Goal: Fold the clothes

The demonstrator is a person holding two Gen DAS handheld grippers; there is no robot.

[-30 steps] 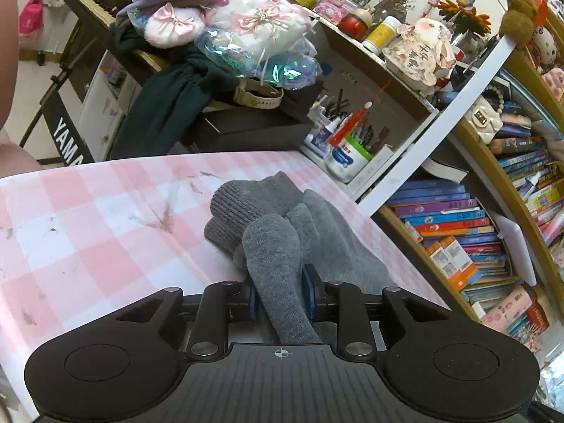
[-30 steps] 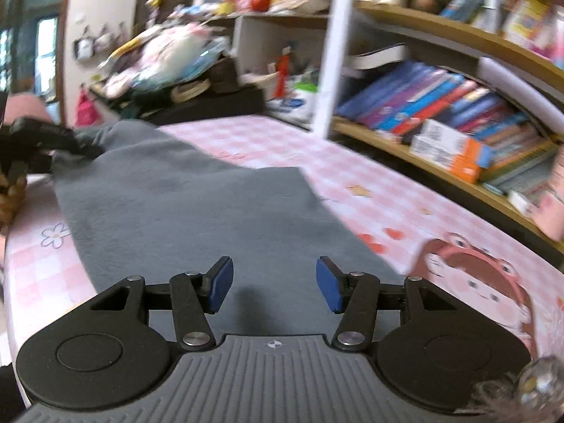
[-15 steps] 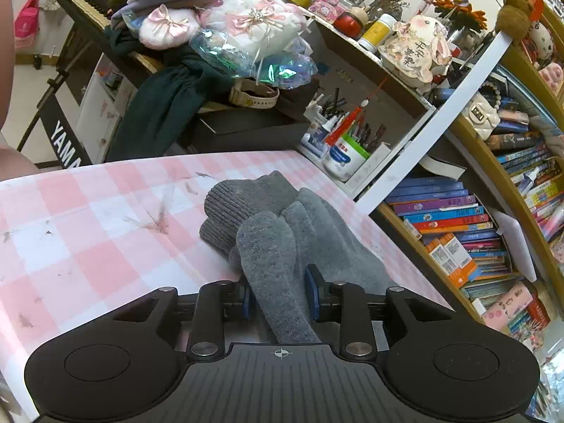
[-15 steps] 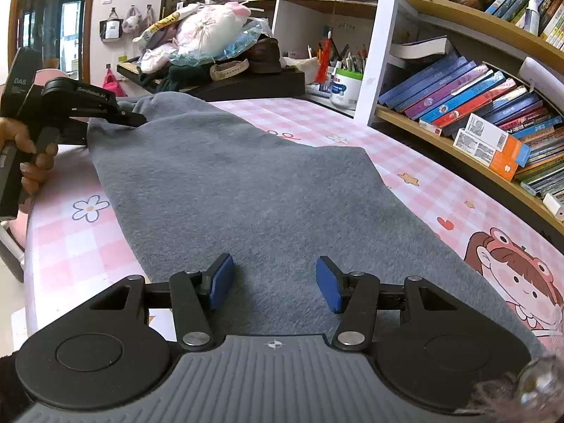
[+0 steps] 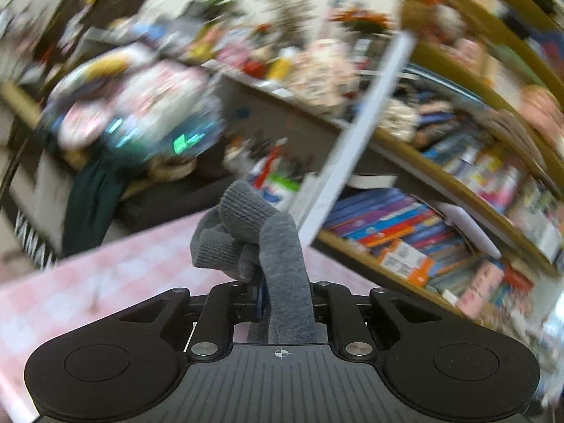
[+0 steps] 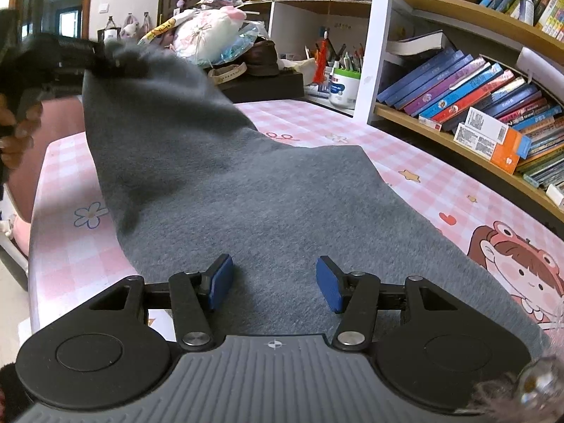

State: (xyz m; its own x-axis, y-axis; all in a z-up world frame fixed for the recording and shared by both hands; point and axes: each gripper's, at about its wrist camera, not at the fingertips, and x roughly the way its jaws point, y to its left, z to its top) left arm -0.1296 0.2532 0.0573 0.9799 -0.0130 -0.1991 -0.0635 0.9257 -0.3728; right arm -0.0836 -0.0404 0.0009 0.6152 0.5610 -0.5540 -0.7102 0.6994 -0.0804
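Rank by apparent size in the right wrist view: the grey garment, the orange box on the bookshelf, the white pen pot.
1. grey garment, by far largest.
2. orange box.
3. white pen pot; close to the box, standing farther back, so unsure.

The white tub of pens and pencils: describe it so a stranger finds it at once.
Start at the tall white bookcase post behind the pink checked table. In the cubby just left of it, at its foot, stands the white tub. It has a green rim and a blue label, and unlike the books to the right, it bristles with pens and a red tassel.
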